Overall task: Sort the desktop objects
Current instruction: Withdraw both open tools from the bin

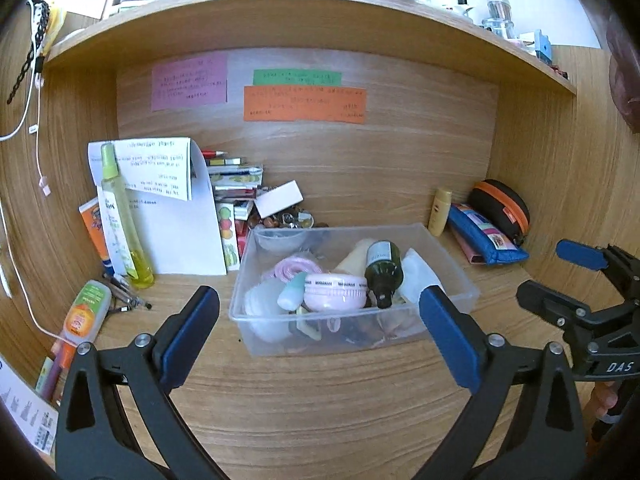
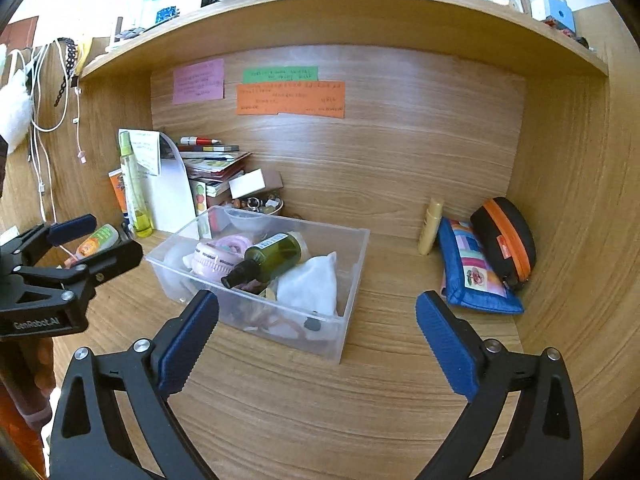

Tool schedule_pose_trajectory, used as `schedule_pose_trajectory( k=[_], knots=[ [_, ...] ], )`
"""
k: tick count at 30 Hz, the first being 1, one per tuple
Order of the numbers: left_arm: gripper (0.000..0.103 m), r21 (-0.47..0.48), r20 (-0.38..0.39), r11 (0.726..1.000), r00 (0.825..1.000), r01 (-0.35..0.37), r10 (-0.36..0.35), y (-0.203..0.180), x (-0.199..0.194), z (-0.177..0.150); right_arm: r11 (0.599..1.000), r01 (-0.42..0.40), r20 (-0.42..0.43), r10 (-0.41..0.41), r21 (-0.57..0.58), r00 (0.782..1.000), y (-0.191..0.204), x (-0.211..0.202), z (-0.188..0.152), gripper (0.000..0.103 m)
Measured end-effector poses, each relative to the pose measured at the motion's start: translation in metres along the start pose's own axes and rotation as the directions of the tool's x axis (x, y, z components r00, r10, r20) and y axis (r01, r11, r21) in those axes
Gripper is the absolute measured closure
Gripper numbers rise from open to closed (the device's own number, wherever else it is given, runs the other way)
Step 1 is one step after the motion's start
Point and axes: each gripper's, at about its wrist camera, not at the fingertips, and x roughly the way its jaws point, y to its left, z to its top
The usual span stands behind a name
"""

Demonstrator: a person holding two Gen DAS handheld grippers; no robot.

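Note:
A clear plastic bin (image 1: 456, 266) stands mid-desk, just beyond both grippers. Inside it lie a dark green bottle (image 1: 384, 268), a pink round case (image 1: 334, 290), a small mint bottle (image 1: 294, 290) and a white pouch (image 1: 418, 276). My left gripper (image 1: 320, 300) is open, its blue pads flanking the bin's near side with nothing held. In the right wrist view the bin (image 2: 354, 276) sits ahead to the left, with the green bottle (image 2: 272, 258) and white pouch (image 2: 312, 284) on top. My right gripper (image 2: 316, 300) is open and empty above the bin's near corner.
A tall yellow-green spray bottle (image 1: 120, 216), papers and a box stack crowd the back left. An orange-labelled bottle (image 1: 86, 312) lies at the left edge. A yellow tube (image 1: 439, 212), blue pouch (image 1: 486, 240) and black-orange case (image 1: 500, 208) sit back right. A shelf overhangs.

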Motion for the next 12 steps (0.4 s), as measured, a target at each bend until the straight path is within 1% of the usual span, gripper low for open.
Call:
schedule_pose_trajectory(
  k=[7,12],
  knots=[
    [0.002,0.005,-0.004,1.0,1.0,0.006,-0.006,-0.0017,0.0009,-0.0033,1.0,0.009,0.009,-0.009,-0.007,1.0,0.0005,-0.0054,0.001,0.002],
    [0.002,-0.007,-0.009,1.0,1.0,0.03,-0.03,-0.0026,0.0043,-0.0034,1.0,0.005,0.002,-0.005,-0.007,1.0,0.0003,-0.0026,0.0008,0.002]
  ],
)
